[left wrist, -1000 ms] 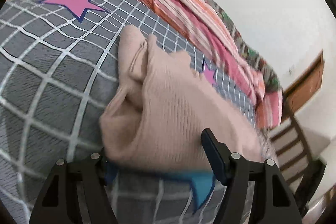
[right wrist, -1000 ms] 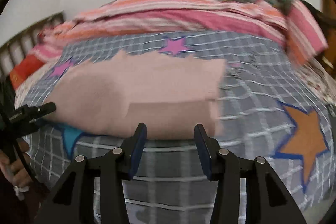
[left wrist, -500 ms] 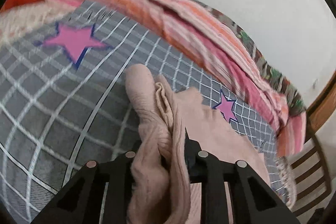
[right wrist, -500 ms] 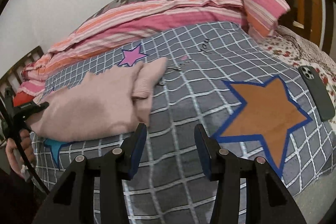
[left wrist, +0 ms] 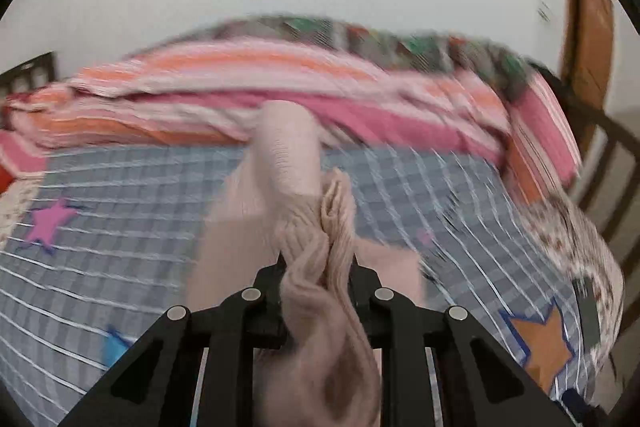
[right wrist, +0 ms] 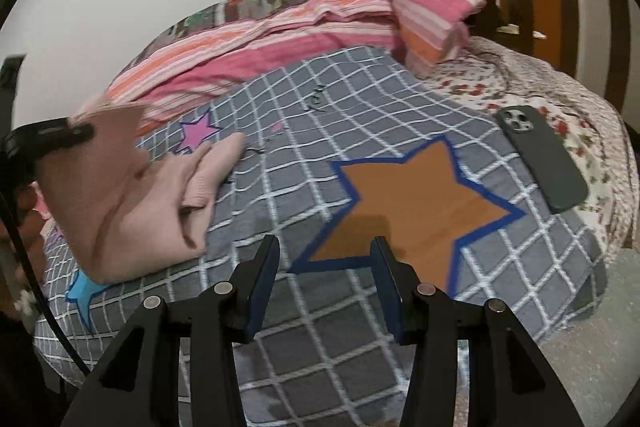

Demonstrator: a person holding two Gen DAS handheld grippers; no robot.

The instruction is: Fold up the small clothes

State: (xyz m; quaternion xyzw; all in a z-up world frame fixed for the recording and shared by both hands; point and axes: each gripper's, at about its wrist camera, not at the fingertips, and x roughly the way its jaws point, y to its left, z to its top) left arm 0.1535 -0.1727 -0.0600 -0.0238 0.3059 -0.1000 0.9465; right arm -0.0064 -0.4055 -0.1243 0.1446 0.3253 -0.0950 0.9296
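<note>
Bedspread (right wrist: pixel 360 99) grey w/ stars; phone (right wrist: pixel 542 159) on it.

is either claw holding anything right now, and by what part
The left claw is shut on the pink knit garment, pinching a bunched fold at its edge and lifting that side off the bedspread. The right claw is open and holds nothing.

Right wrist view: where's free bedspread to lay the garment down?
Free: the orange star patch between the pink garment and the phone, under the open right tool. Crowded: striped blankets behind; the left tool grips the garment's left end.
</note>
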